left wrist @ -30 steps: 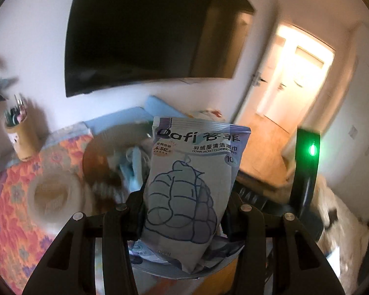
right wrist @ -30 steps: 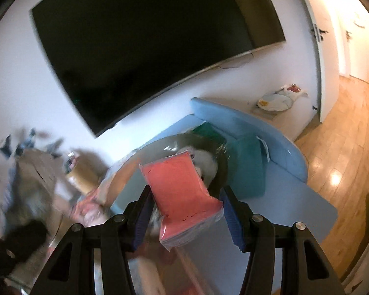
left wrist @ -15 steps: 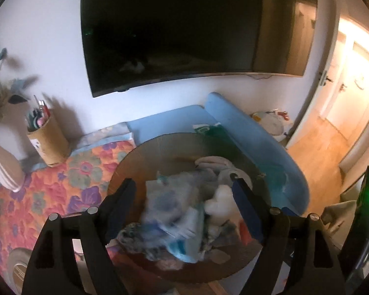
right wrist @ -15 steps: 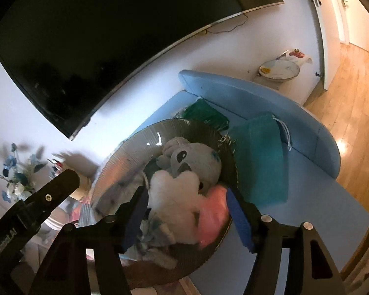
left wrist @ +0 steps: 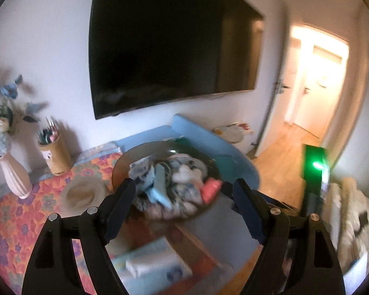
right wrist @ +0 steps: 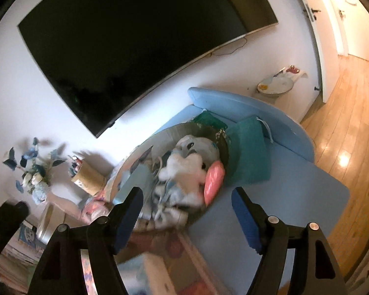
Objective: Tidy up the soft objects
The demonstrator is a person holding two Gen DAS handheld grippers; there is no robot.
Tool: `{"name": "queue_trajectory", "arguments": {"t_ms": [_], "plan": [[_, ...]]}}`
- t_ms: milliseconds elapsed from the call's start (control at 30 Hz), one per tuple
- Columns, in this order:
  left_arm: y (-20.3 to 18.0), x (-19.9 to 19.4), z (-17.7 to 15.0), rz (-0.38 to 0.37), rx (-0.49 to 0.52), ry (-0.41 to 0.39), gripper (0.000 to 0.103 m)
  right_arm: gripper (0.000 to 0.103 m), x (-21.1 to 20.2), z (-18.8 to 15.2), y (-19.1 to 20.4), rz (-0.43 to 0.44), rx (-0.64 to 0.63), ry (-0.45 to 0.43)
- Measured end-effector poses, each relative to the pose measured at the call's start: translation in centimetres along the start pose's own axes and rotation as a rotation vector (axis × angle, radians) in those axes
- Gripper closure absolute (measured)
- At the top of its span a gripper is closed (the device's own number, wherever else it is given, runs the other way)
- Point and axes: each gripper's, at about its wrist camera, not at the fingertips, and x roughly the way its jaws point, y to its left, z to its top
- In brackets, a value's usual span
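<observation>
Since 1 s ago: both packets released. Left gripper and right gripper wide, empty. Pink packet in basket, just ahead of right gripper, long axis pointing away.

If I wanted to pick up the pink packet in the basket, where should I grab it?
Probably by its upper end. The pink packet leans against the basket rim, beside the white plush toy, with that end sticking up free. Come from above on the rim side with the open right gripper, one of the fingers on each flat face.
</observation>
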Motion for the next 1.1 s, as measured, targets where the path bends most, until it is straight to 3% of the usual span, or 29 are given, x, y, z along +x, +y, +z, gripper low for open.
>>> {"name": "queue_trajectory", "arguments": {"t_ms": [100,233,400,500,600,733,900,1100], "plan": [[0.6,-4.0,-1.7,-0.004,0.033,-0.035,0.022,0.022,-1.9,-2.4,1.2,-0.008,-0.039,0.001],[4.4,-8.6,-3.5,0.060,0.020,-0.055,0.022,0.022,-2.9,-5.5,3.6,0.006,-0.120,0.048],[12.8,-14.8,-5.8,0.269,-0.026,-0.047,0.022,0.022,-4.0,-9.0,8.8,0.070,-0.290,0.100],[17.8,-18.5,-6.7,0.423,-0.054,-0.059,0.020,0.021,-5.2,-11.4,13.3,0.175,-0.457,0.127],[22.5,-21.0,-8.2,0.528,-0.108,-0.050,0.001,0.010,-5.6,-14.0,17.8,0.231,-0.599,0.144],[27.3,-20.1,-12.2,0.567,-0.223,-0.066,0.001,0.009,-2.9,-18.0,24.1,0.305,-0.700,0.210],[31.4,-13.3,-17.7,0.636,-0.265,0.013,0.001,0.009,4.6,-22.1,29.4,0.243,-0.746,0.274],[35.0,-7.6,-21.5,0.671,-0.298,0.043,0.001,0.009,10.9,-24.3,32.0,0.199,-0.709,0.166]]}}
